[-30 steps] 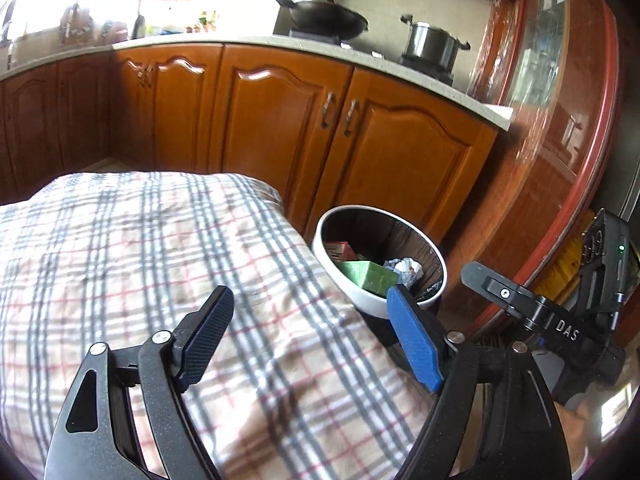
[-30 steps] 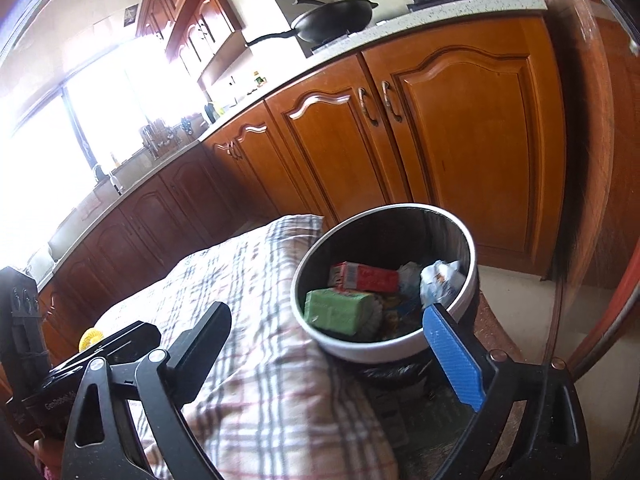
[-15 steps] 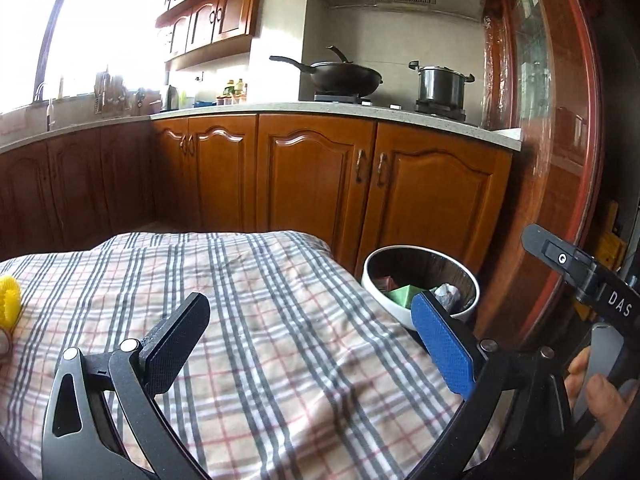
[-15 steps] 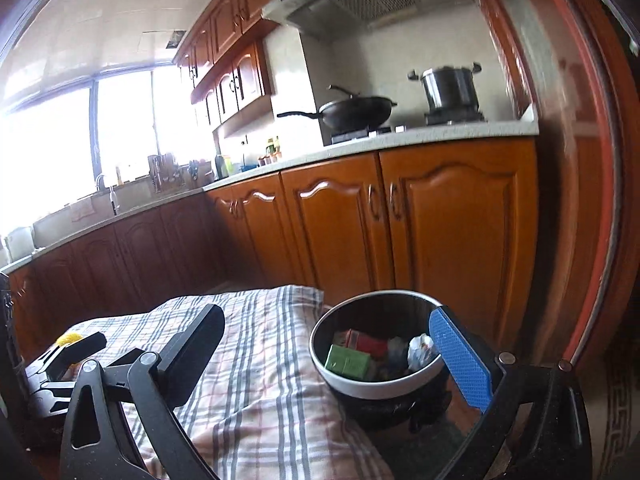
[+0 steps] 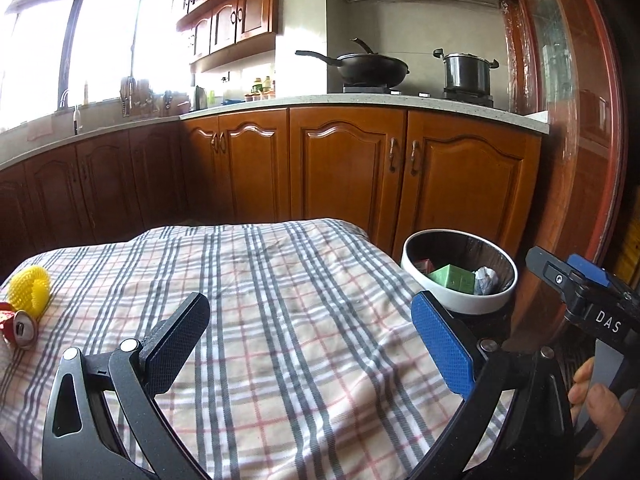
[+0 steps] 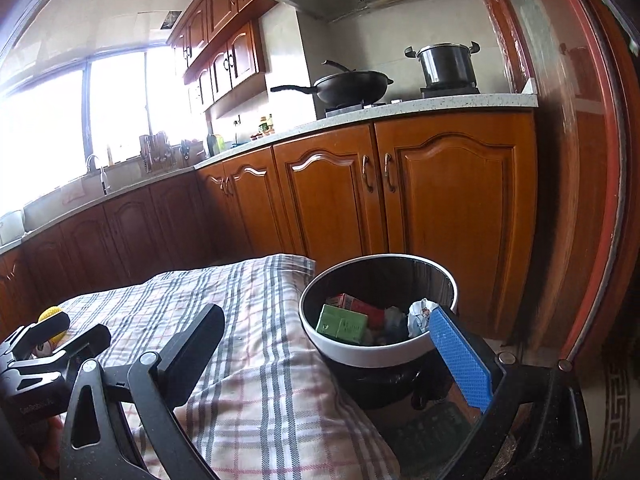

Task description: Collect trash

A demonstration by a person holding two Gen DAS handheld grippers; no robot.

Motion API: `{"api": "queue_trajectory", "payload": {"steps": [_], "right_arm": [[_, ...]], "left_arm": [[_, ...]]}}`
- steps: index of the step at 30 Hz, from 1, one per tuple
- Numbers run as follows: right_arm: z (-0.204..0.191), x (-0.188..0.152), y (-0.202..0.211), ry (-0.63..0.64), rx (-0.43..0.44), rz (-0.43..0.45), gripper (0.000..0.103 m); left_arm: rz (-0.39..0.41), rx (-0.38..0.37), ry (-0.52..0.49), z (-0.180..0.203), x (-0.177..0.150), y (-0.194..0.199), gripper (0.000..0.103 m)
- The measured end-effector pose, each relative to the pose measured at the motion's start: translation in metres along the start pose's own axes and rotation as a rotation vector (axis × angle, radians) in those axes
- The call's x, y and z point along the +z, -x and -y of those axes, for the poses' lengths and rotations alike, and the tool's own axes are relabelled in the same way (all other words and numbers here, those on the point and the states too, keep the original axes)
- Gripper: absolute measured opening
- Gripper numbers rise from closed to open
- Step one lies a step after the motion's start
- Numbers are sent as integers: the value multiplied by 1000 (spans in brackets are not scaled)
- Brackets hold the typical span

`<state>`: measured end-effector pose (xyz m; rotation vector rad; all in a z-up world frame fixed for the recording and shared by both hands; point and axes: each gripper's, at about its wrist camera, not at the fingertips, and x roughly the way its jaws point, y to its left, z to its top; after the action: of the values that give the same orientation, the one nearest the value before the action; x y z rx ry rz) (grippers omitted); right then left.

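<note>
Left wrist: left gripper (image 5: 308, 338) fingers wide, empty; right gripper (image 6: 332, 344) fingers apart beside trash bin (image 6: 362, 354)

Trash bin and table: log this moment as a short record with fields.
bin: round white-rimmed trash bin on the floor beside the table's right edge
bin contents: green box, red carton, crumpled wrapper
table: covered with a plaid cloth
left on table: crushed red can and yellow spiky ball, side by side at the far left edge
left gripper: open, nothing between its jaws, which have just been opening
right gripper: open, empty, near the bin
</note>
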<state>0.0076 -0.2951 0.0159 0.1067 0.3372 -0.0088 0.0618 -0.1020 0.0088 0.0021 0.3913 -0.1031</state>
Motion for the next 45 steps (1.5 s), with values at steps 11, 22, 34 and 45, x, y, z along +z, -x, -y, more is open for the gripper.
{"api": "queue_trajectory", "payload": {"steps": [11,22,34,45], "right_arm": [[2,1,6,9,-14,23,103],[-1,3,9,31,-17,35,103],[0,4,10,28,-8,40,103],[0,6,13,24,0,47,103]], "left_arm": [[15,6,-14,4,-2,4,103],[20,5,-18,5,-2,7,103],[31,3,-18,4,-2,8,103],[30,-5,-14,3,-1,9,103]]}}
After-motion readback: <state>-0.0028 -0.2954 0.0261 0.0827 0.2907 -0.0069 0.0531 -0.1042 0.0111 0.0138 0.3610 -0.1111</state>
